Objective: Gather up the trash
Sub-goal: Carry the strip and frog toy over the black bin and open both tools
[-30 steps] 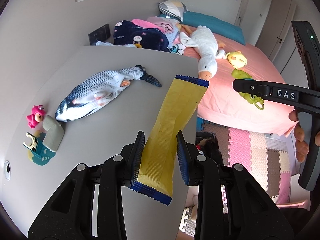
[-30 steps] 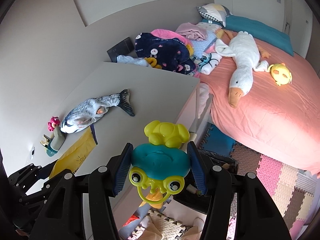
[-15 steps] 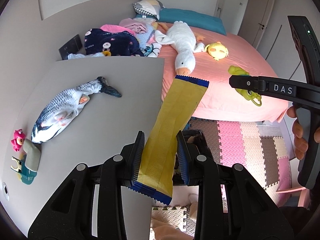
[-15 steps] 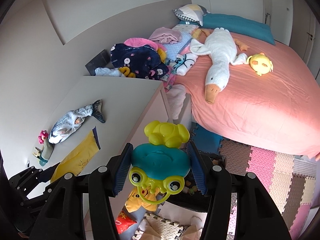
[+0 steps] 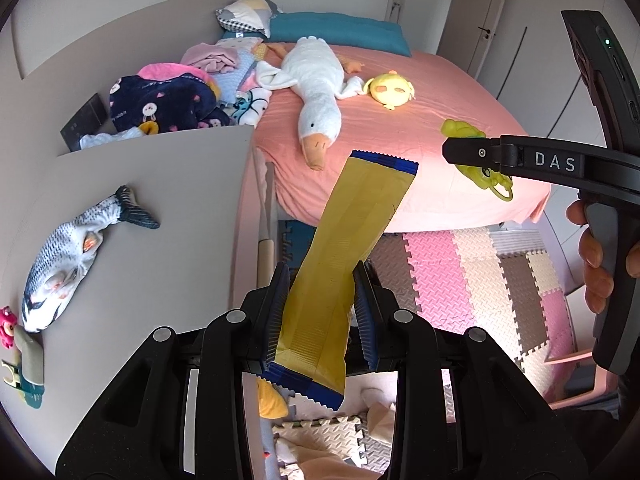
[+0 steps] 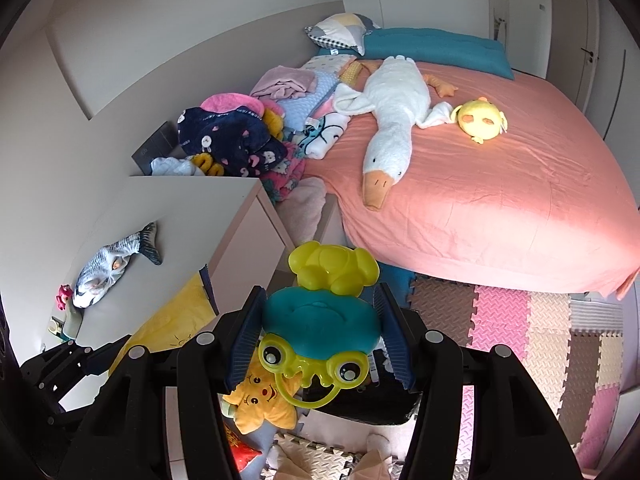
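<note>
On the pale worktop (image 5: 160, 208), the plush fish (image 5: 72, 256) lies toward its left edge. The left gripper (image 5: 320, 312) clamps a yellow wrapper (image 5: 344, 248) past the worktop's right edge, above the foam floor mats (image 5: 472, 280). Only the right wrist view shows the right gripper (image 6: 320, 332) pinching the teal and yellow frog toy (image 6: 320, 320) over a black bin (image 6: 372, 404) and a yellow star plush (image 6: 260, 400).

Wrapper (image 5: 352, 248) matt foil; frog toy (image 6: 320, 320) glossy plastic; goose (image 6: 390, 120) plush.
</note>
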Motion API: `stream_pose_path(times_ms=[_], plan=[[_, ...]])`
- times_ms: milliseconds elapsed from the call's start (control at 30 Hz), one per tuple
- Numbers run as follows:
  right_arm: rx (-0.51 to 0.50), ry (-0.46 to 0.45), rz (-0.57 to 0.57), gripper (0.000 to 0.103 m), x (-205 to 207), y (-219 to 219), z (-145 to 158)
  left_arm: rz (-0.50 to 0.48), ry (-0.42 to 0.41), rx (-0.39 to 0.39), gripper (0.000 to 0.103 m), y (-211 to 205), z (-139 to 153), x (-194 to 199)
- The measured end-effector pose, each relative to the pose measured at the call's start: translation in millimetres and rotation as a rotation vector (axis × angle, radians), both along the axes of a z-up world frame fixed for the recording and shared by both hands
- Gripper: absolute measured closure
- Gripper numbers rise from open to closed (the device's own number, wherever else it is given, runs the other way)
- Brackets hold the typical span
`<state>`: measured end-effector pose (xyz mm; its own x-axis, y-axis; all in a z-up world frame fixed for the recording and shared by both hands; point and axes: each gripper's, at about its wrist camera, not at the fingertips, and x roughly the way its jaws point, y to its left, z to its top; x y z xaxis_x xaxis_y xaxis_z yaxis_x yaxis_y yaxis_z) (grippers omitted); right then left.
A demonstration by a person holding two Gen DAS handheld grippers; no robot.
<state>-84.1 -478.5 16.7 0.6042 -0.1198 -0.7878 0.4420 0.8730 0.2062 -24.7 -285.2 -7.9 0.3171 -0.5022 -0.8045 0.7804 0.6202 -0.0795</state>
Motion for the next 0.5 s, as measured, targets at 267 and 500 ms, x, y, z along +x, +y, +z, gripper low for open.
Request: stream_pose_path(times_ms=[267, 500], plan=[[0.005, 0.0, -0.05, 0.011, 1.1, -30.3, -0.7, -0.063, 0.0, 0.068, 0.007, -35.9, -13.1, -5.2], [-0.056, -0.012, -0.105, 0.003, 3.8, -46.1, 0.1, -0.076, -0.053, 0.095, 0.006, -44.4, -13.6, -7.5]])
